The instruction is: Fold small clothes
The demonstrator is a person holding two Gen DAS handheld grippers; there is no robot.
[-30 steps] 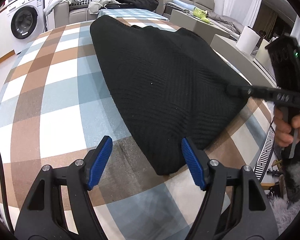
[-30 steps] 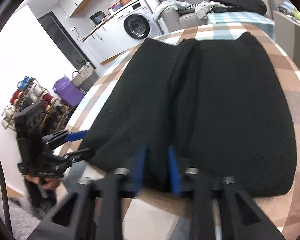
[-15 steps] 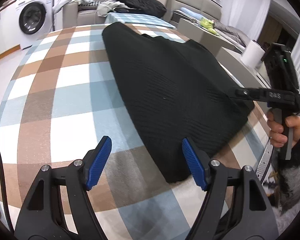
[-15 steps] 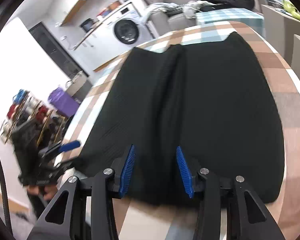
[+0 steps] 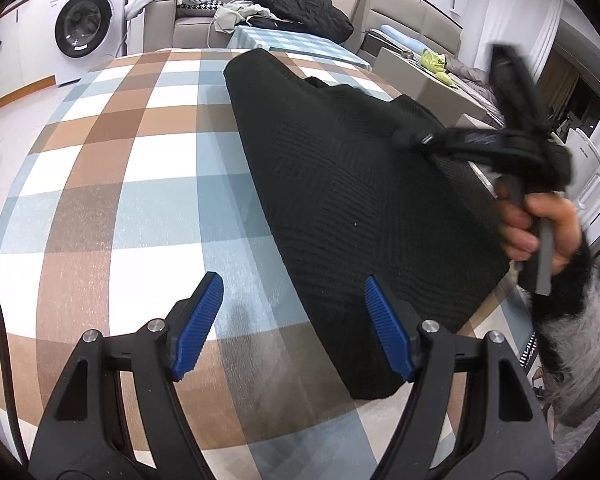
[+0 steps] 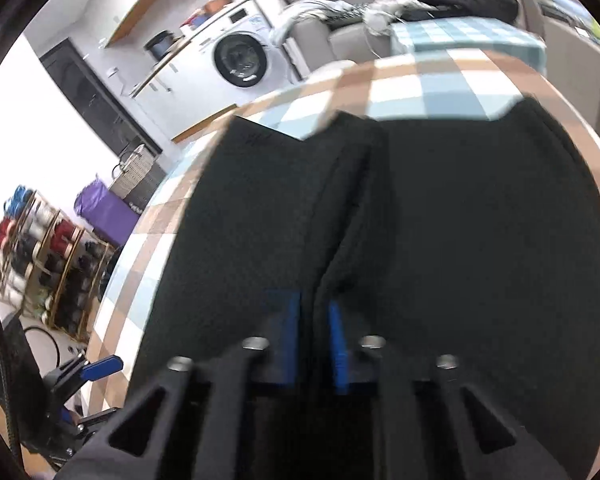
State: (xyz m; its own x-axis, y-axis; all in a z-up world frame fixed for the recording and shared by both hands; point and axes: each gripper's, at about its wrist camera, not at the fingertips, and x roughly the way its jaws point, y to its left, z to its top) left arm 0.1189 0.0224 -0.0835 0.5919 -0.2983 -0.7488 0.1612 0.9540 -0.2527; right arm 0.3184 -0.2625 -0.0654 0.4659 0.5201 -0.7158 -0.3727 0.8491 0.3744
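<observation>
- The black knit garment [image 5: 352, 208] lies spread on the checked surface [image 5: 132, 184], filling the side toward the right edge and reaching close to the near edge; the left part of the surface is bare cloth pattern.
- My right hand-held gripper [image 6: 314, 344] has its jaws closing on a raised ridge of the garment near its hem, with the knit clearly between the blue pads [image 6: 291, 336]. In the left wrist view the same tool [image 5: 420, 140] shows blurred, with fabric bunched at its tip.
- My left hand-held gripper [image 5: 292, 320] hangs wide above the near edge, with nothing between its jaws; the garment's near corner lies just beside its right pad [image 5: 386, 328], not touched.
- A long crease runs down the middle of the garment in the right wrist view, so I judge one lengthwise fold is only beginning.
- I judge the task to be at an early stage: no finished fold shows, and the garment remains mostly flat.
- Left to do, as I read it: carry the pinched part across, flatten it, then fold again into a compact stack.
</observation>
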